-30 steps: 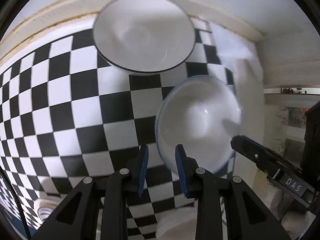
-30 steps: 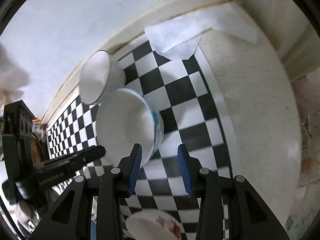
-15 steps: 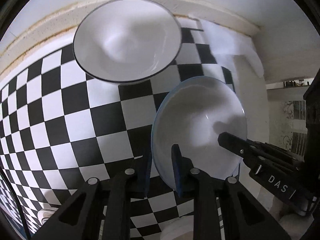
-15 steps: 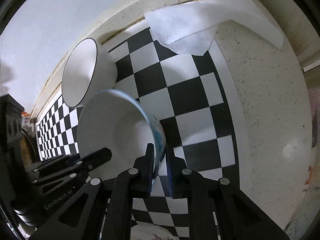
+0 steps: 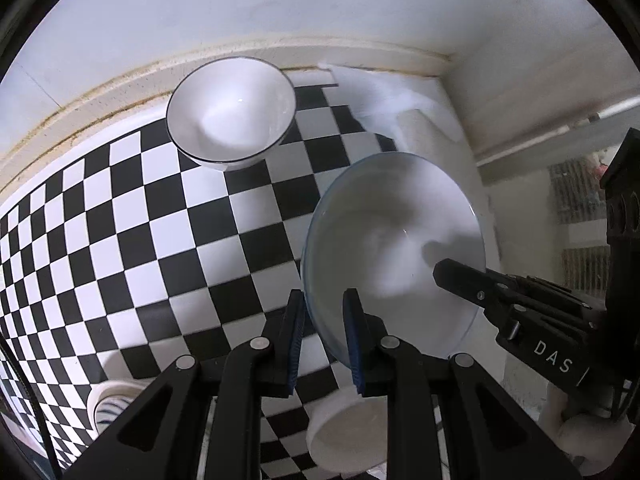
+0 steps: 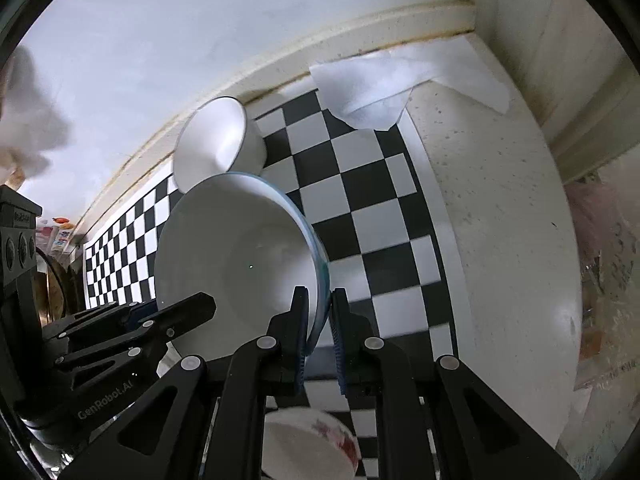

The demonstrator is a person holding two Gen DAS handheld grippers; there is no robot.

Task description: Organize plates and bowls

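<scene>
A blue-rimmed white bowl (image 5: pixel 394 240) is held up off the checkered mat, tilted. My left gripper (image 5: pixel 324 336) is shut on its near rim. My right gripper (image 6: pixel 318 336) is shut on the opposite rim of the same bowl (image 6: pixel 236 264), and its finger shows in the left wrist view (image 5: pixel 472 284). A black-rimmed white bowl (image 5: pixel 230 114) stands on the mat by the back wall; it also shows in the right wrist view (image 6: pixel 212 144).
The black-and-white checkered mat (image 5: pixel 132 208) covers the counter. A white cloth (image 6: pixel 404 76) lies at the back right corner. A flowered bowl (image 6: pixel 308 444) and a plain white bowl (image 5: pixel 348 432) sit below the grippers. A striped cup (image 5: pixel 110 404) is lower left.
Both grippers have closed on the blue-rimmed bowl's rim and lifted it off the mat. The black-rimmed bowl now looks farther away.
</scene>
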